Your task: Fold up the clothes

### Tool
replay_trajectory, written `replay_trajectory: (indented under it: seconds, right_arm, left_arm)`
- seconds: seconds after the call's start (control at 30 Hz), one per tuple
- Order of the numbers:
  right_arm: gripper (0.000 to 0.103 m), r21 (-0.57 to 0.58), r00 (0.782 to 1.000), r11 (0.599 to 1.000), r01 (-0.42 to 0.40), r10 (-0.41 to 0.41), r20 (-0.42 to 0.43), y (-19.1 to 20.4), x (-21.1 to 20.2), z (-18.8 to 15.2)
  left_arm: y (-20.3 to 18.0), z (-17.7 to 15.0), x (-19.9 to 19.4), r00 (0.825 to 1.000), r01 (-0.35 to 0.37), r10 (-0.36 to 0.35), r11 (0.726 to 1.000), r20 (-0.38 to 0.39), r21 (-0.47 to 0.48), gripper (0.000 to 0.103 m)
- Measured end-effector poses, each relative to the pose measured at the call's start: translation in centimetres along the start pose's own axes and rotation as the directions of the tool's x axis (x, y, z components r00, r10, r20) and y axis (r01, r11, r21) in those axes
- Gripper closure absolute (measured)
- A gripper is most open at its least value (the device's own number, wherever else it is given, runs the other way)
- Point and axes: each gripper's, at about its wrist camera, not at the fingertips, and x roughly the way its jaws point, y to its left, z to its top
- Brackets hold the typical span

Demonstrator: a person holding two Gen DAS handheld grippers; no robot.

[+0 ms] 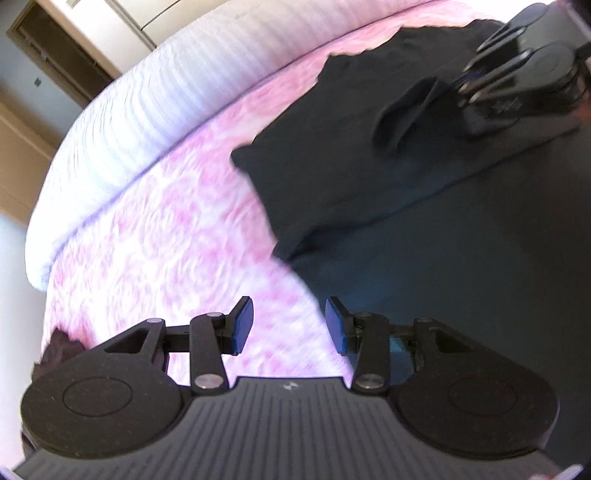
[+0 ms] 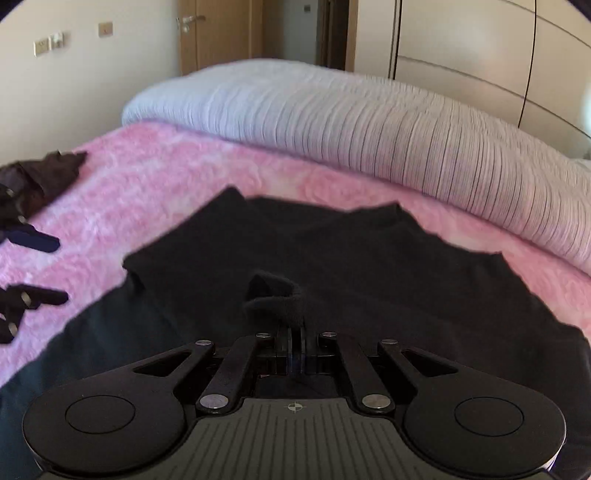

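Observation:
A black garment lies spread on the pink bedspread; it also shows in the right wrist view. My right gripper is shut on a raised fold of the black garment; in the left wrist view it sits at the top right, pinching that fold. My left gripper is open and empty, hovering over the garment's left edge above the bedspread. Its fingers show at the left edge of the right wrist view.
A white striped duvet lies rolled along the far side of the bed. A dark brown cloth lies at the bed's left, also low left in the left wrist view. Wall, wooden door and wardrobe stand behind.

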Motion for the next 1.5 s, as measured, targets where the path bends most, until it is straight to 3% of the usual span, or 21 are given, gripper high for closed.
replay_trajectory:
  seconds: [0.17, 0.3, 0.37, 0.47, 0.6, 0.73, 0.8, 0.9, 0.93, 1.0, 1.07, 1.17, 1.27, 1.37, 1.47, 1.5]
  right_arm:
    - [0.100, -0.023, 0.999, 0.999, 0.028, -0.027, 0.043, 1.0, -1.0, 1.3]
    - [0.099, -0.073, 0.998, 0.995, -0.061, 0.061, 0.002, 4.3, -0.6, 1.3]
    - [0.075, -0.095, 0.995, 0.992, -0.081, 0.076, -0.060, 5.0, 0.3, 1.0]
    - [0.046, -0.116, 0.993, 0.988, -0.102, 0.094, -0.073, 5.1, -0.9, 0.1]
    - [0.044, -0.180, 0.995, 0.981, -0.079, 0.065, -0.080, 3.8, -4.2, -2.3]
    - [0.044, -0.188, 0.992, 0.981, 0.047, -0.068, -0.107, -0.1, -7.0, -5.4]
    - [0.044, -0.169, 0.976, 0.974, 0.147, -0.171, -0.135, -3.1, -7.9, -6.9]
    - [0.044, -0.104, 0.932, 0.951, 0.289, -0.305, -0.195, -8.3, -8.7, -9.1]
    - [0.044, -0.085, 0.916, 0.940, 0.331, -0.342, -0.210, -10.0, -8.8, -9.7]
    - [0.044, -0.086, 0.889, 0.918, 0.387, -0.397, -0.229, -12.7, -8.5, -10.8]
    - [0.044, -0.101, 0.876, 0.907, 0.409, -0.421, -0.236, -14.4, -7.8, -11.6]
    - [0.044, -0.124, 0.873, 0.901, 0.417, -0.434, -0.222, -15.8, -6.7, -11.9]
    - [0.044, -0.139, 0.884, 0.895, 0.425, -0.443, -0.149, -16.4, -6.1, -11.6]
    - [0.044, -0.215, 0.889, 0.881, 0.421, -0.448, -0.098, -16.7, -5.1, -12.0]
    - [0.044, -0.285, 0.826, 0.809, 0.515, -0.557, -0.089, -18.0, -5.0, -13.1]
    - [0.043, -0.257, 0.822, 0.814, 0.522, -0.560, -0.106, -18.8, -5.5, -13.6]
  left_arm:
    - [1.5, 0.3, 0.8, 0.999, 0.023, -0.022, 0.999, 0.023, -0.023, 0.065]
    - [2.0, 1.1, 1.2, 0.998, 0.035, -0.036, 0.999, 0.058, 0.007, 0.063]
    - [1.8, 1.7, 1.5, 0.995, 0.067, -0.069, 0.997, 0.077, 0.033, 0.063]
    - [1.6, 3.3, 2.2, 0.984, 0.138, -0.143, 0.989, 0.109, 0.058, 0.062]
    - [1.3, 6.5, 3.6, 0.960, 0.249, -0.252, 0.968, 0.123, 0.036, 0.062]
    - [1.2, 9.7, 5.9, 0.939, 0.327, -0.326, 0.945, 0.108, 0.006, 0.062]
    - [0.9, 11.0, 7.0, 0.939, 0.330, -0.330, 0.944, 0.100, 0.018, 0.062]
    - [0.1, 12.7, 8.5, 0.944, 0.316, -0.320, 0.947, 0.079, 0.063, 0.062]
    - [-0.4, 13.0, 9.2, 0.947, 0.309, -0.315, 0.947, 0.057, 0.089, 0.065]
    - [-1.6, 13.3, 10.3, 0.948, 0.312, -0.318, 0.938, 0.014, 0.150, 0.081]
    - [-2.4, 13.6, 10.1, 0.950, 0.305, -0.312, 0.932, 0.003, 0.194, 0.096]
    - [-1.6, 14.1, 8.5, 0.958, 0.266, -0.279, 0.949, 0.060, 0.172, 0.097]
    - [0.8, 15.1, 6.5, 0.966, 0.213, -0.218, 0.976, 0.136, 0.052, 0.098]
    - [1.0, 15.2, 6.5, 0.969, 0.216, -0.218, 0.976, 0.117, 0.030, 0.098]
    - [-0.4, 14.8, 7.2, 0.968, 0.237, -0.242, 0.969, 0.070, 0.066, 0.098]
    - [-0.9, 14.7, 7.5, 0.967, 0.244, -0.249, 0.966, 0.055, 0.080, 0.098]
